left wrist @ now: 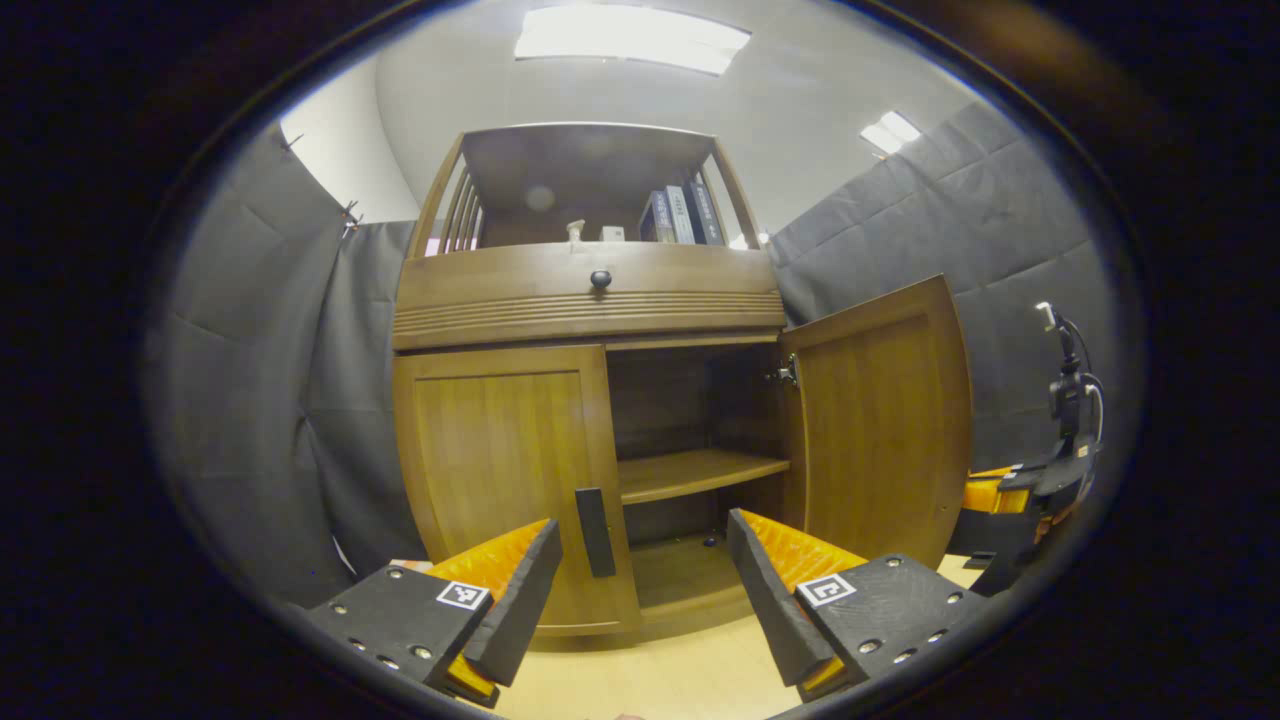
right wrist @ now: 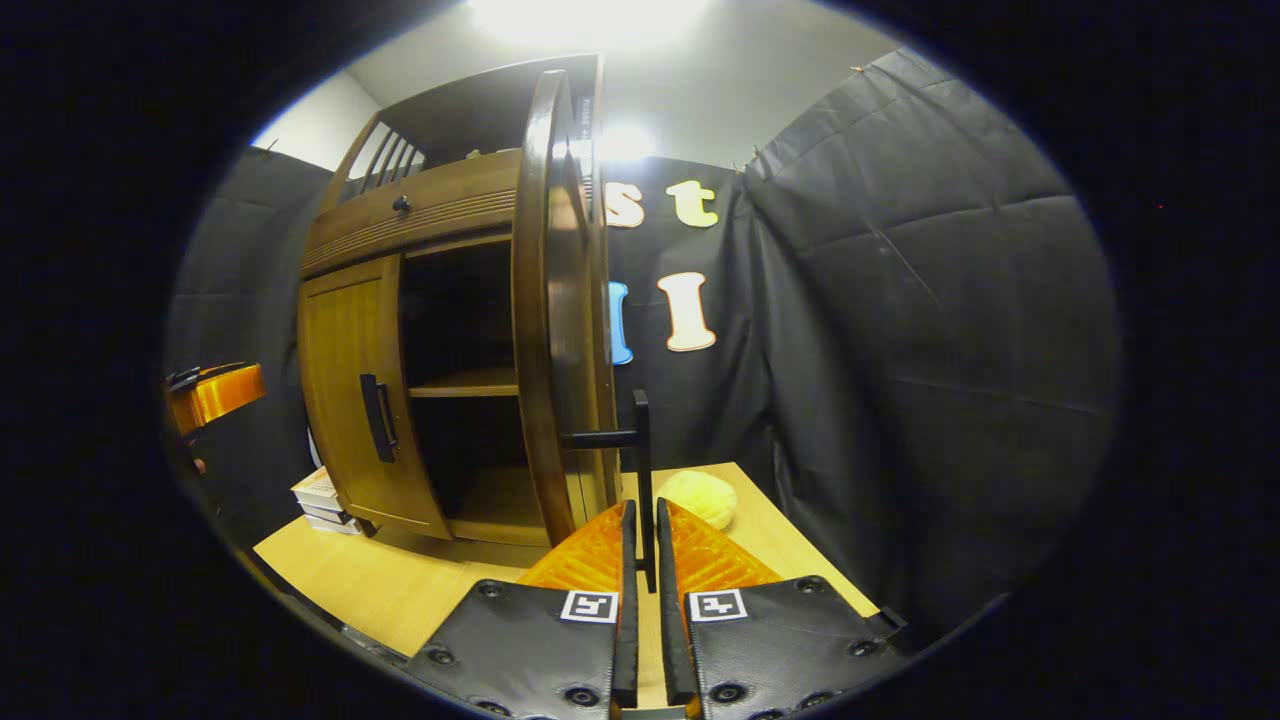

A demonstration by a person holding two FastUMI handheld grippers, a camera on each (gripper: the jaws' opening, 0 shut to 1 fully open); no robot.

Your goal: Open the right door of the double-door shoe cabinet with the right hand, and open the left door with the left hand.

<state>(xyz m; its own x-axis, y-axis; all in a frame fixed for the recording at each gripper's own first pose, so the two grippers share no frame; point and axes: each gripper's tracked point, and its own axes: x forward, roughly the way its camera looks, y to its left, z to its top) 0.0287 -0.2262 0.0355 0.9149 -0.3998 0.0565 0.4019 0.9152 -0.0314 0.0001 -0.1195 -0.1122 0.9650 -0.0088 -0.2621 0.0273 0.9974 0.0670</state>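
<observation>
The wooden shoe cabinet (left wrist: 590,300) stands in front of me on a light table. Its left door (left wrist: 500,460) is closed, and its dark vertical handle (left wrist: 595,530) appears between the fingers of my left gripper (left wrist: 642,524). That gripper is open and holds nothing; I cannot tell how far it is from the handle. The right door (left wrist: 880,420) is swung open, baring a shelf (left wrist: 700,470). In the right gripper view this door (right wrist: 555,320) is seen edge-on, and my right gripper (right wrist: 640,525) is shut on its black handle (right wrist: 642,440).
Books (left wrist: 680,215) and small items sit on the cabinet's upper shelf, above a drawer with a knob (left wrist: 600,279). A pale yellow round object (right wrist: 697,497) lies on the table behind the open door. A stack of books (right wrist: 320,497) lies left of the cabinet. Black cloth walls surround.
</observation>
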